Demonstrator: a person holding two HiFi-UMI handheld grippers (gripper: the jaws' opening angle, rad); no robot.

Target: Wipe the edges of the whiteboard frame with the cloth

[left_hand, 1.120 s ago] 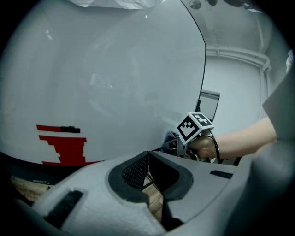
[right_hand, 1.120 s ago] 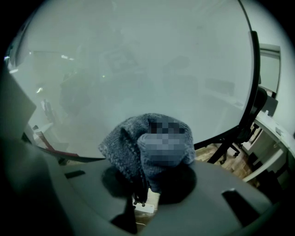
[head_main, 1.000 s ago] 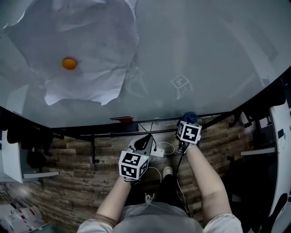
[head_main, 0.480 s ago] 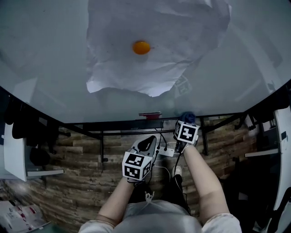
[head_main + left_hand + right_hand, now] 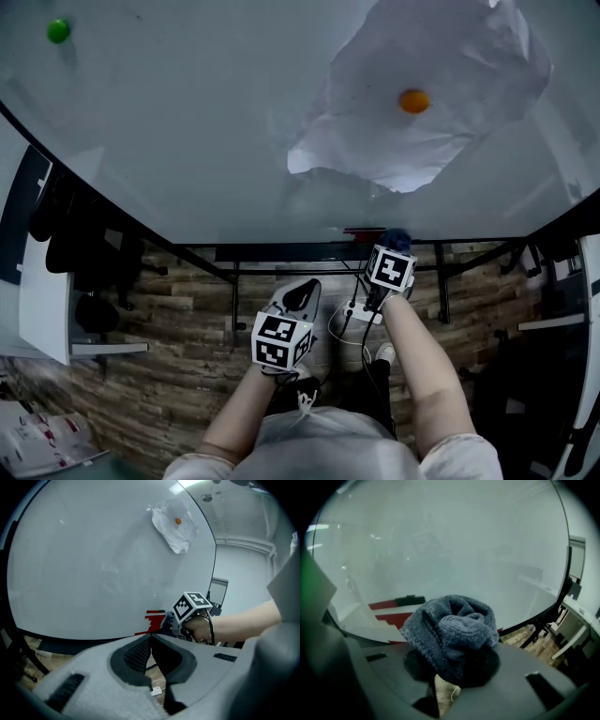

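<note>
Right tongs (image 5: 393, 248) clamped on bunched grey-blue knitted cloth (image 5: 451, 629), pressed against dark lower whiteboard frame (image 5: 281, 251). Shifted leftward along frame over last second, now level with red block (image 5: 366, 230). Left tongs (image 5: 151, 638) closed, empty, below frame. Judged: bottom-edge pass under way.

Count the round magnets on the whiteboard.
2: a green magnet at upper left, an orange magnet on the crumpled paper at right. More may lie out of view.
</note>
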